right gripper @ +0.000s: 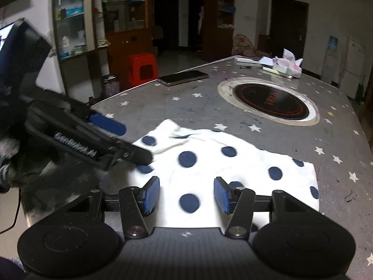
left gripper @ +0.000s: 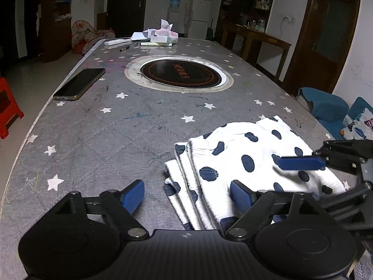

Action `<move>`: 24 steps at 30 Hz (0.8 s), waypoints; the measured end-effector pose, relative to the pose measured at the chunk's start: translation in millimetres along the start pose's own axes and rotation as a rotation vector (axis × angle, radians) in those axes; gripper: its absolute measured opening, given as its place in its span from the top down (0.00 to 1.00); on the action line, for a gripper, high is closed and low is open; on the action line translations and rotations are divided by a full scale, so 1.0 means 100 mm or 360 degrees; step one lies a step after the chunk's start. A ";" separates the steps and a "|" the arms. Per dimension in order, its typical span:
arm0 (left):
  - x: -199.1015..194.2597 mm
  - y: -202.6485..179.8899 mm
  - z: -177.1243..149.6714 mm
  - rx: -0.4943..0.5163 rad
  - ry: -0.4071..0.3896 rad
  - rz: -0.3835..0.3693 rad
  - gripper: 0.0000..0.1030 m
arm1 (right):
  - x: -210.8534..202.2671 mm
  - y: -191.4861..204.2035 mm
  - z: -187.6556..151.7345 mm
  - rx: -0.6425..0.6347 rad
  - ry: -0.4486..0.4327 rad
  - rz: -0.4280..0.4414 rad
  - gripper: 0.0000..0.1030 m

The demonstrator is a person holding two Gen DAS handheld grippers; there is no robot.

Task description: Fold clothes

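A white garment with dark blue dots (left gripper: 244, 156) lies folded into a stack on the grey star-patterned table (left gripper: 116, 140); its layered edges face left in the left wrist view. My left gripper (left gripper: 187, 194) is open and empty, low over the stack's near left edge. My right gripper (right gripper: 186, 194) is open and empty, just above the garment (right gripper: 221, 163). The right gripper also shows in the left wrist view (left gripper: 303, 163) over the garment's right side. The left gripper shows in the right wrist view (right gripper: 116, 137) at the garment's left edge.
A round inset cooktop (left gripper: 180, 73) sits mid-table. A phone (left gripper: 79, 84) lies near the left edge. A tissue box and papers (left gripper: 160, 36) are at the far end. Blue chairs (left gripper: 326, 103) stand to the right, a red stool (right gripper: 142, 68) to the left.
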State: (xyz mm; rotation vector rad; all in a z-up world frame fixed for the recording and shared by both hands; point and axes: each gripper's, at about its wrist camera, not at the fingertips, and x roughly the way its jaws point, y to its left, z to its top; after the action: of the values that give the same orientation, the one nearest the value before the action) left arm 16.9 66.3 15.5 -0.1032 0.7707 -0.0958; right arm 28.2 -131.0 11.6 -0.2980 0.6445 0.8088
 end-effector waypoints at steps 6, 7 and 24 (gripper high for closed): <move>-0.04 -0.02 -0.01 0.0006 -0.0014 -0.0002 0.10 | -0.04 0.18 -0.07 -0.0103 0.0013 0.0019 0.47; -0.05 -0.03 -0.01 0.0007 -0.0017 -0.0004 0.09 | -0.04 0.20 -0.08 -0.0111 0.0014 0.0022 0.44; -0.11 0.03 0.04 -0.0069 -0.0082 0.0061 0.00 | -0.13 0.36 -0.23 -0.0098 -0.0066 0.0147 0.20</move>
State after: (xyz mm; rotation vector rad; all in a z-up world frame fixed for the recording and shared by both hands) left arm 12.0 70.8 25.7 -0.1317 0.7233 -0.0400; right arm -15.2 -125.4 1.3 -0.3082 0.5985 0.9226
